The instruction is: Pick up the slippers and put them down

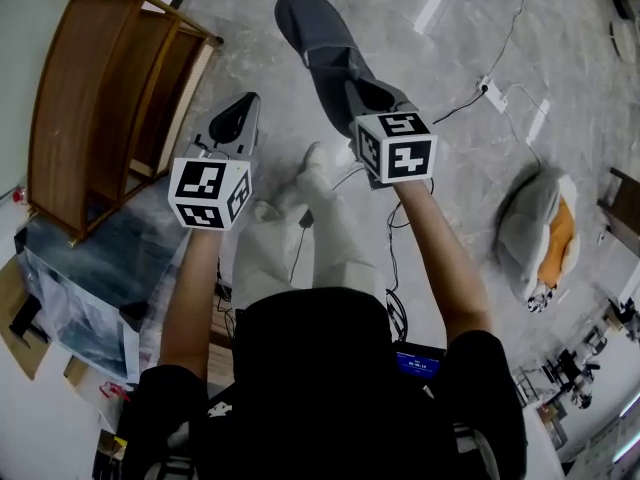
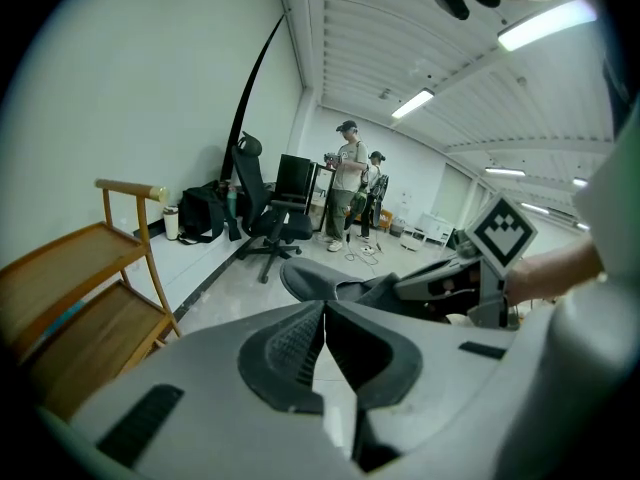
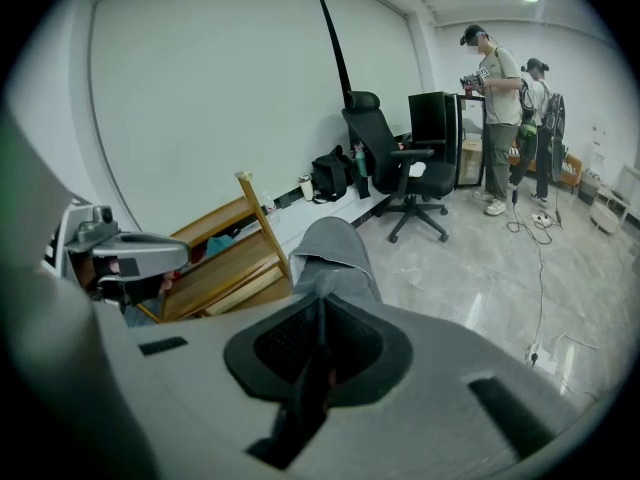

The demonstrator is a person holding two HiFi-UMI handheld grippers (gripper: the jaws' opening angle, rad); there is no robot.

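Note:
A grey slipper hangs in the air above the marble floor, with my right gripper shut on its heel end. In the right gripper view the slipper sticks out past the closed jaws, toe pointing away. My left gripper is beside it to the left, jaws shut with nothing between them. From the left gripper view the slipper and the right gripper show just ahead to the right. No second slipper is in view.
A wooden rack stands to the left, close to the left gripper. A grey and orange soft thing lies on the floor at right, near a power strip with cables. An office chair and two standing people are farther off.

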